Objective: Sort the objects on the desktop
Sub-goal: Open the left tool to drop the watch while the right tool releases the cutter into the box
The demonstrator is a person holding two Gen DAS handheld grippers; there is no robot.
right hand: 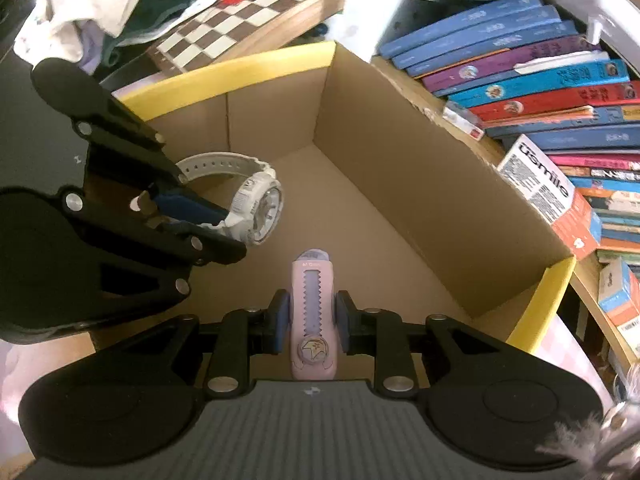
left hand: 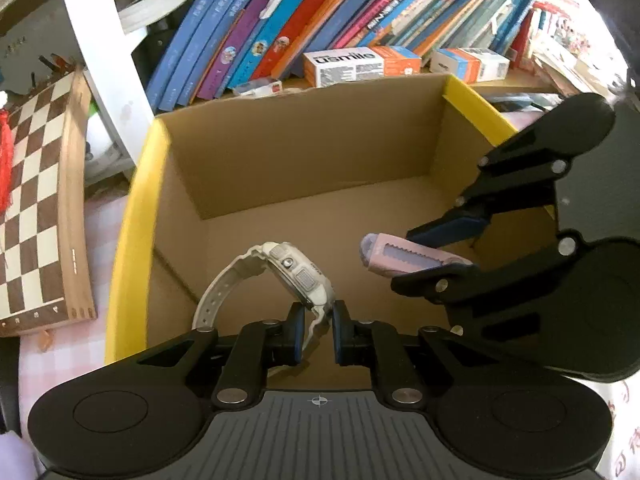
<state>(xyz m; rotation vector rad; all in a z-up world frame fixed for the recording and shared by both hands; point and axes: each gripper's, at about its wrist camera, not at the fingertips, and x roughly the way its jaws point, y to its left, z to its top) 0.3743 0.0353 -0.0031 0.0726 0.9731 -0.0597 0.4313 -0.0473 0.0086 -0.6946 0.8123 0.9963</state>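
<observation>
**Watch and utility knife held over the open box, ready to drop**

I hold both items above an empty cardboard box [left hand: 304, 152], so the step in hand looks like placing them inside. My left hand-held gripper [left hand: 316, 330] is closed tight on the strap of a white watch [left hand: 298, 276]; the watch face stands at 12 o'clock from the pads, its looped band arching toward 10 o'clock. My right hand-held gripper [right hand: 310, 322] is clamped on a pink utility knife [right hand: 312, 312], which points to 12 o'clock between the pads.

The box is plain brown corrugated card, rectangular, with a smooth yellow rim. The watch is chunky moulded plastic with a perforated, flexible strap. The knife is a slim, rounded plastic body with a lilac notched slider track and a round badge near its base.

Next, I judge, each gripper should sink toward the box floor and let go, keeping the two items apart. Leaning books [left hand: 280, 20] and a wooden chessboard [left hand: 36, 200] surround the box.
</observation>
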